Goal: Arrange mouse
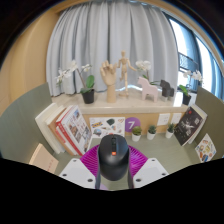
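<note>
A black computer mouse with an orange mark near its scroll wheel sits between my gripper's two fingers, its front pointing away from me. The magenta pads press against both of its sides. My gripper is shut on the mouse and holds it above the light desk surface. The underside of the mouse and whatever lies beneath it are hidden.
Beyond the fingers lie books and magazines, cards and small potted plants. Further back on a shelf stand white orchids, a wooden figure and a white horse, before a curtained window. More books stand to the right.
</note>
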Available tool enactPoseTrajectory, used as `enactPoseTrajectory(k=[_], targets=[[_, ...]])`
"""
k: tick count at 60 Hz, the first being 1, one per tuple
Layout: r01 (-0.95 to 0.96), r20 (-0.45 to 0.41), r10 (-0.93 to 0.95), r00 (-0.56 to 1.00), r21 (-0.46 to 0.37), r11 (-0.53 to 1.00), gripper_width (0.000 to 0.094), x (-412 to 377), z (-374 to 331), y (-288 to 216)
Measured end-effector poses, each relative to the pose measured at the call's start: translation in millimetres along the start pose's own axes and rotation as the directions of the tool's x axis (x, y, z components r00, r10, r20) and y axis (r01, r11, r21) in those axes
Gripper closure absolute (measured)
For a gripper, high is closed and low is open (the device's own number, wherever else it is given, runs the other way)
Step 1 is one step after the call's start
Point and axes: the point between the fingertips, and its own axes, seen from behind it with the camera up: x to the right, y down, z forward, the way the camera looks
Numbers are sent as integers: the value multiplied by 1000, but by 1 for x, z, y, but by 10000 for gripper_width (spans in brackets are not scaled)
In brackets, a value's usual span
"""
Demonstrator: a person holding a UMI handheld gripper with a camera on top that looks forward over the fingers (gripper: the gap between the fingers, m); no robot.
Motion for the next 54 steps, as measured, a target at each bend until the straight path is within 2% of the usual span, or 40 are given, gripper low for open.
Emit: enactPoseTrajectory(k=[6,16,21,29,33,45,50,54], targets=[[19,44,-15,999,-74,997,563,-58,12,48],[51,27,-46,999,-274,960,564,-101,41,168],[66,19,-63,998,-346,936,564,-107,47,217],[60,8,-63,998,-425,903,555,-114,49,271],[60,-6,-68,998,-400,914,543,-113,49,273],[28,-27,-42,999,-409,912,401,-112,48,273],[14,-36,-33,999,-446,895,172,-106,37,274],[1,-29,-15,999,-428,904,79,-105,26,262]])
